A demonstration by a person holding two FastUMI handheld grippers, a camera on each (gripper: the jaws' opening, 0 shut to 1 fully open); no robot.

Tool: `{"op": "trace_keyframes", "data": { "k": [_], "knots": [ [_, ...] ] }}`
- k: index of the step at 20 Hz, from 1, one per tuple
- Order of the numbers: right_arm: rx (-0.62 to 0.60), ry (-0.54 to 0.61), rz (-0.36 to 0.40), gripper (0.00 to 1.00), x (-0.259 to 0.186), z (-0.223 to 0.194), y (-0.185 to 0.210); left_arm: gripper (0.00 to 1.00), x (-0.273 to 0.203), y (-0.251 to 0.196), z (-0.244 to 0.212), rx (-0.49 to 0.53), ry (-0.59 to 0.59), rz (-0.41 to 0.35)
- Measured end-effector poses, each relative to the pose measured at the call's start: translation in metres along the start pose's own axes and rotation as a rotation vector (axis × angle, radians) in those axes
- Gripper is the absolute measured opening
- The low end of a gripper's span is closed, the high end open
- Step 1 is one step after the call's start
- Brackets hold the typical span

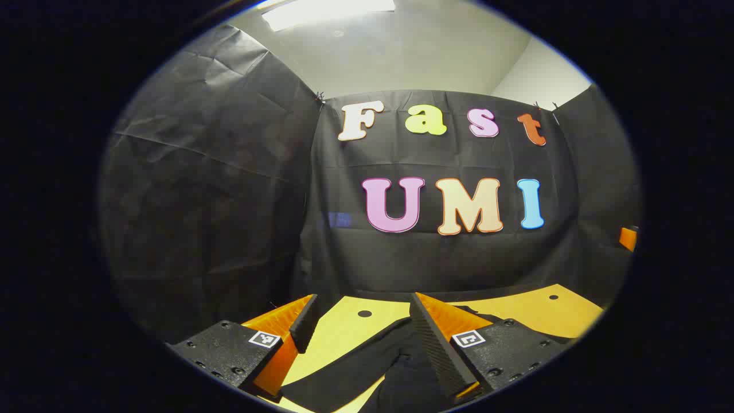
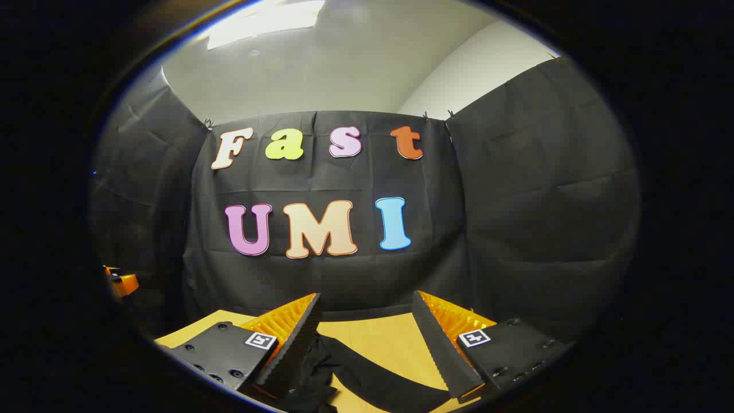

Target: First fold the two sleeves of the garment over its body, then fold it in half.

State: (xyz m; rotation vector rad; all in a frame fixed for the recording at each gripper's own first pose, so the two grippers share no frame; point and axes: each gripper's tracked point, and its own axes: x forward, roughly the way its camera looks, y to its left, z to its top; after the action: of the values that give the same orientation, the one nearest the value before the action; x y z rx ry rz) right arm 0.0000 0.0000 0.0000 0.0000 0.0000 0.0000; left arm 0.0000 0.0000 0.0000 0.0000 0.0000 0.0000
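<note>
A black garment (image 1: 390, 370) lies on the yellow wooden table (image 1: 533, 312), low in the left gripper view, with one sleeve (image 1: 338, 373) stretching toward the lower left. My left gripper (image 1: 364, 310) hovers above it, open, nothing between its fingers. In the right gripper view the same garment (image 2: 312, 373) bunches at the bottom and a long black sleeve (image 2: 378, 373) runs to the lower right across the table (image 2: 378, 335). My right gripper (image 2: 367, 307) is open above that sleeve, holding nothing. The rest of the garment is hidden below both views.
Black cloth walls close the booth on three sides just behind the table's far edge. Part of the other gripper (image 1: 628, 237) pokes in at the right edge of the left gripper view, and part of the other gripper (image 2: 121, 282) at the left edge of the right one.
</note>
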Motion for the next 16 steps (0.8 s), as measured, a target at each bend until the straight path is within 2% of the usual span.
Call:
{"op": "trace_keyframes", "data": {
  "k": [16],
  "knots": [
    [0.017, 0.016, -0.010, 0.99, 0.0025, -0.0048, -0.0059, 0.93, 0.0013, 0.0008, -0.0070, -0.022, 0.030, 0.006]
  ]
}}
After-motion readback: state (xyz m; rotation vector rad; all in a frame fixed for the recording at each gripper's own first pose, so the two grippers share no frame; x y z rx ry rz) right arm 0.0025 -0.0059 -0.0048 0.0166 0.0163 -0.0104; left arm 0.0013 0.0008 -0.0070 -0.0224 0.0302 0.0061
